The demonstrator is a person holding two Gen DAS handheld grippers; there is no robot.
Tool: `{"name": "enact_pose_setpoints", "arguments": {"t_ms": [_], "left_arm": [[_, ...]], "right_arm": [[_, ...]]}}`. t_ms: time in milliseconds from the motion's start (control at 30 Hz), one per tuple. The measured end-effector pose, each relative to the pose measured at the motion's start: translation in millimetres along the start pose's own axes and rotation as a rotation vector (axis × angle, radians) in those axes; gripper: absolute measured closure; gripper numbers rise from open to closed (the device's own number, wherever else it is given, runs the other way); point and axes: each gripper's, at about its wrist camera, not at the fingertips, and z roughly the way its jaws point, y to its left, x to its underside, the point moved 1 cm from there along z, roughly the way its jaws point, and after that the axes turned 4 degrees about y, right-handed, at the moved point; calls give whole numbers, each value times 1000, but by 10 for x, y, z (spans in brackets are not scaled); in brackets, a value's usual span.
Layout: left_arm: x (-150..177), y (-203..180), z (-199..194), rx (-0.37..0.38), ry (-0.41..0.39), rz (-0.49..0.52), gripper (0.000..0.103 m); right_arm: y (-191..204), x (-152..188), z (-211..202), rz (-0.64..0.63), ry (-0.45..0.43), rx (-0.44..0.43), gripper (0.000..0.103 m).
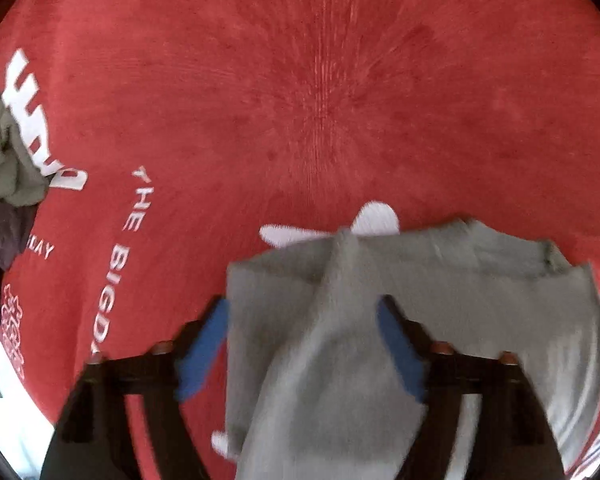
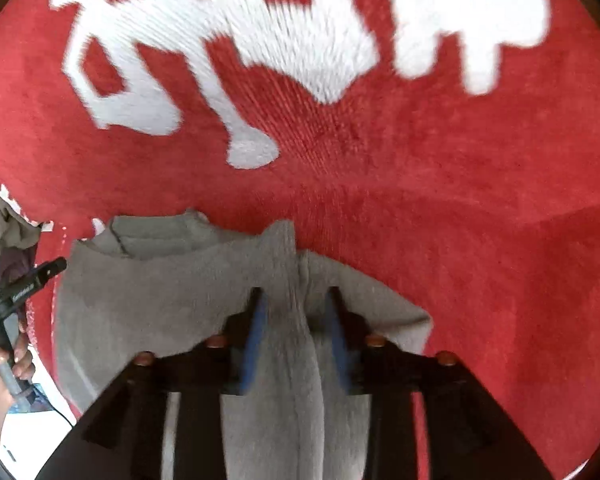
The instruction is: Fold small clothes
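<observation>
A small grey garment [image 1: 440, 280] lies on a red cloth with white lettering [image 1: 300, 80]. My left gripper [image 1: 304, 312] has its blue-padded fingers wide apart, with a raised fold of the grey fabric running between them. In the right wrist view the same grey garment [image 2: 148, 288] spreads to the left, and my right gripper [image 2: 294, 304] has its fingers close around a bunched ridge of the fabric. The image is blurred by motion.
A pile of other clothes, olive and dark purple [image 1: 4, 176], sits at the left edge of the red cloth. The left hand and its gripper handle [image 2: 8, 308] show at the left of the right wrist view. The red cloth [image 2: 460, 200] extends ahead and right.
</observation>
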Motion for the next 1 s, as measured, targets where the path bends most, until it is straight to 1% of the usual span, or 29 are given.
{"name": "enact_pose_setpoints", "arguments": {"t_ms": [100,233,267,300,400,467,500,533,567,600,700,800,833,1000], "left_arm": [[266,18,-156,4,22,4,21],[664,-35,-260,23,85,4,21],[738,-62,-274,31,97,12,17],[802,-88,-286,37,107,19,0],[1004,-202,-354,73,124,30,0],[1112,-299,-386,98,140,41,0],[1172,-361,-399,103,151,48,0],[1213,-378,-389,104,161,52,0],[1231,-396,-375,103,171,54,0],[1276,-440,-368,97,186,57,0],[1353,-477,-325,79,208,67,0],[1456,-497,-259,9,240,101,0],[1490,-488,-244,4,252,105,0],[1629,-358,-238,31,284,96,0]], "right_arm": [[25,170,-216,-5,-4,-14,58],[86,483,-376,-5,17,-39,54],[152,560,-351,-1,28,-51,53],[180,682,-344,8,49,-76,51],[253,939,-278,34,103,-134,48],[366,1103,-189,35,123,-150,42],[410,1205,-174,27,131,-154,36],[459,1303,-168,13,133,-154,27],[487,1381,-173,3,134,-145,23],[496,1438,-176,-1,136,-140,21],[533,1595,-143,10,163,-160,21],[608,1707,-60,17,198,-170,21],[643,1744,-40,14,207,-166,21],[787,1824,-13,6,233,-145,21]]}}
